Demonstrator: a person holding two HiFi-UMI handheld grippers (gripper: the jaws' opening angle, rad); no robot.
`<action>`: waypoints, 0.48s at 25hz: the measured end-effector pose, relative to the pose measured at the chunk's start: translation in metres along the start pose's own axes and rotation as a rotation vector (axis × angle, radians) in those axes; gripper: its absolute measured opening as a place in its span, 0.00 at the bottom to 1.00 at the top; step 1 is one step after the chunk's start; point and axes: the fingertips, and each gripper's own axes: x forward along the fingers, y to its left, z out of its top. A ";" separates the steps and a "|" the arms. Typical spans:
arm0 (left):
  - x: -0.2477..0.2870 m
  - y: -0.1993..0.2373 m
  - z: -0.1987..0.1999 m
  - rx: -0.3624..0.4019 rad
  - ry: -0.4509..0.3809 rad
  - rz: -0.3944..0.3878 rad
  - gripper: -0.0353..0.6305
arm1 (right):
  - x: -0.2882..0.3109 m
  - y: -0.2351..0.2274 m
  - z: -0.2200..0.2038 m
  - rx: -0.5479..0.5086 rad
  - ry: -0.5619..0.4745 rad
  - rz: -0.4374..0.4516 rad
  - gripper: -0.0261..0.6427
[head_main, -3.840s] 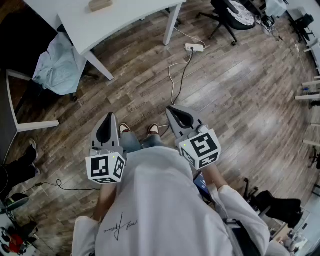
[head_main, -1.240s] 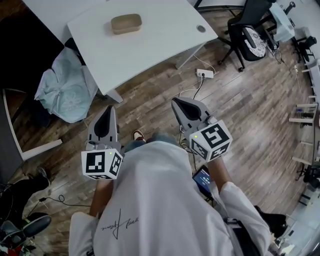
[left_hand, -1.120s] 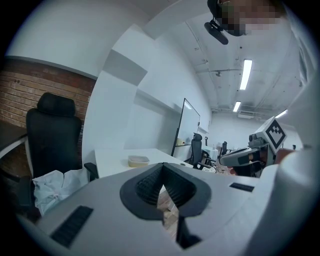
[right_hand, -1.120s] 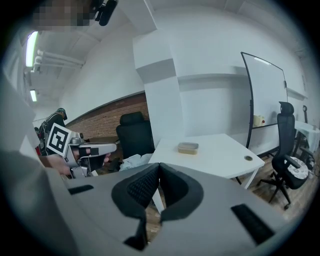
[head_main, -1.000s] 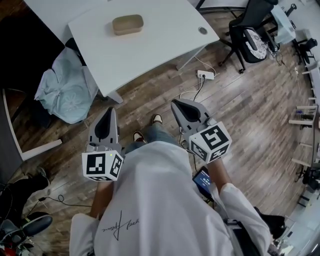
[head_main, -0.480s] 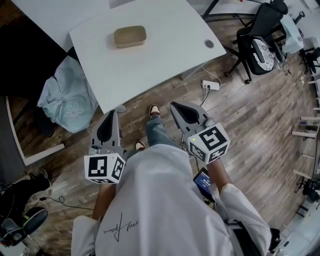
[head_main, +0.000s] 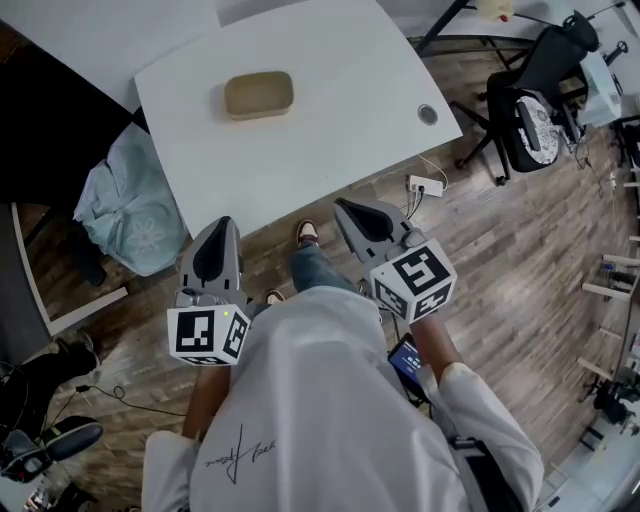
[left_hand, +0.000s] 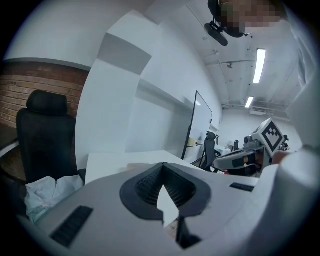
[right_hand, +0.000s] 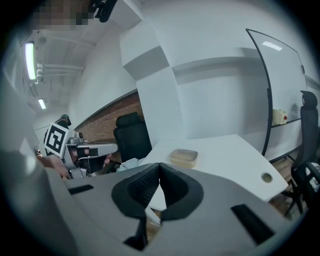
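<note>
A small tan box (head_main: 258, 95) with rounded corners lies flat on the white desk (head_main: 340, 140). It is low and longer than it is wide, with its long side running left to right. Its top looks closed. It sits on the far left part of the desk, well apart from the near edge.

Wood-plank floor (head_main: 520, 230), white table (head_main: 330, 120), black office chair (head_main: 535, 110); brick wall (left_hand: 25, 95), whiteboard (right_hand: 280, 100), ceiling strip lights (left_hand: 259, 65)
</note>
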 end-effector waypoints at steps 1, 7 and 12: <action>0.006 0.000 0.002 -0.002 0.001 0.006 0.06 | 0.003 -0.005 0.003 0.000 0.002 0.007 0.06; 0.042 -0.003 0.011 0.005 0.005 0.042 0.06 | 0.021 -0.039 0.013 -0.005 0.018 0.052 0.06; 0.070 -0.009 0.014 0.020 0.008 0.069 0.06 | 0.033 -0.068 0.016 -0.010 0.026 0.083 0.06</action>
